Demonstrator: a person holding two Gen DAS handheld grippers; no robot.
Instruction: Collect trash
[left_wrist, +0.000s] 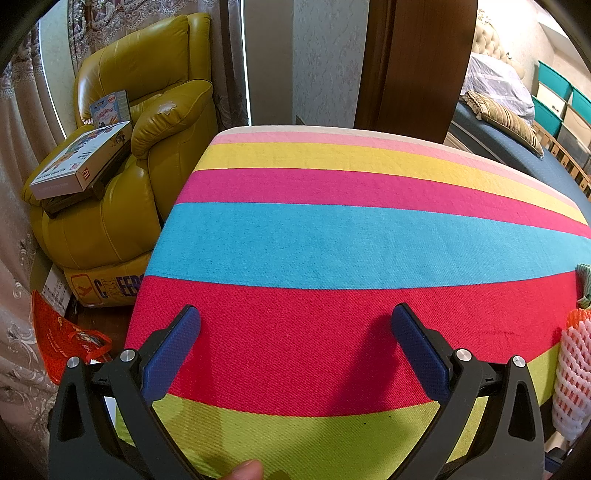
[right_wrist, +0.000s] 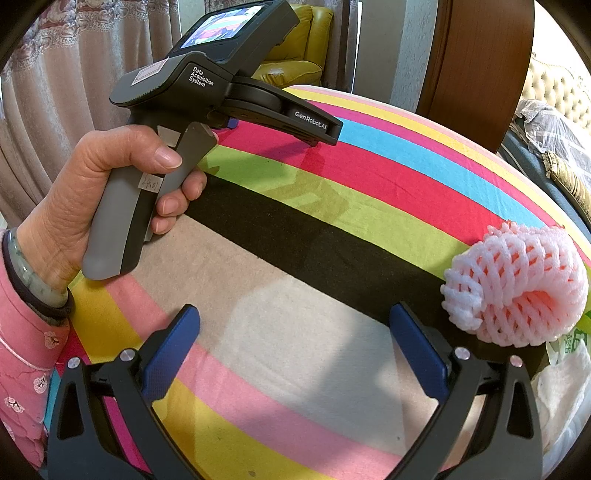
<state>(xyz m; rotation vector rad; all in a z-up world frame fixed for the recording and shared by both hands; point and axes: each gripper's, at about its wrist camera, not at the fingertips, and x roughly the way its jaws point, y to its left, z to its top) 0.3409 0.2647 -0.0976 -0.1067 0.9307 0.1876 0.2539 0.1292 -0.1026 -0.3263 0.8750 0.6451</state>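
Left gripper spread wide over red stripe of striped cloth, nothing between its 2 blue pads. Right gripper also wide apart, empty, above pale and pink stripes. Pink foam fruit net lies on cloth just right of right gripper's right finger, not touching. Crumpled white plastic farther right, near cloth edge. Person's left hand grips left gripper's handle, ahead-left of right gripper. Yellow armchair off to left.
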